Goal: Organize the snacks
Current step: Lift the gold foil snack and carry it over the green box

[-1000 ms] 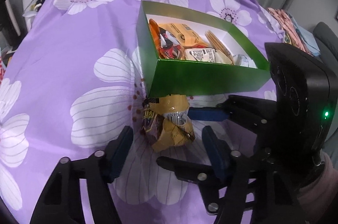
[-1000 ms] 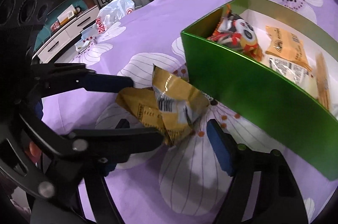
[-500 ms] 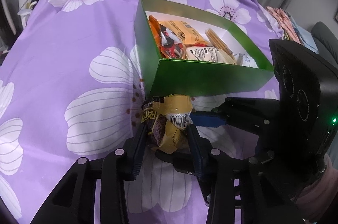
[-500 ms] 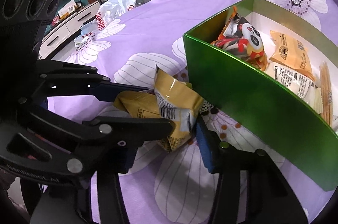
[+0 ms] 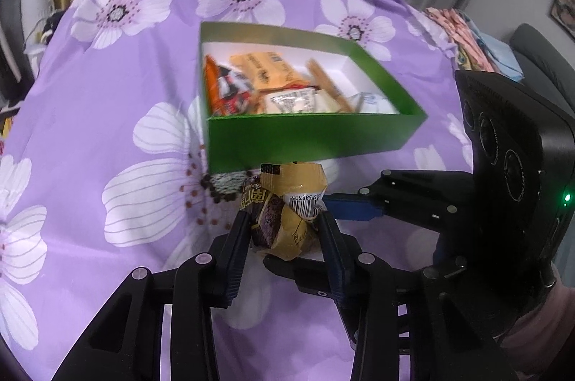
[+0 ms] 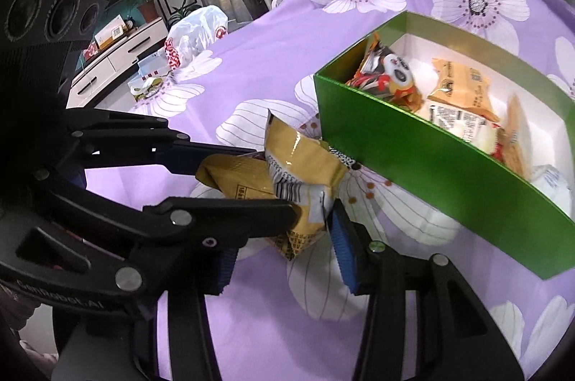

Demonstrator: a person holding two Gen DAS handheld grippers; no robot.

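Note:
Two crumpled yellow snack packets hang bunched together just above the purple flowered cloth, in front of the green box's near wall. My left gripper is shut on the bunch from both sides. My right gripper comes in from the right and is shut on the same yellow packets; its blue finger presses the barcode end. The green box holds several snacks, among them an orange-red packet and a tan packet.
A white plastic bag and small packets lie at the cloth's far left edge, with a TV cabinet beyond. Folded cloths sit past the box on the right. Curtains hang behind.
Both grippers went from open around the yellow packets to shut on them. The bunch has since risen off the cloth with both hands.

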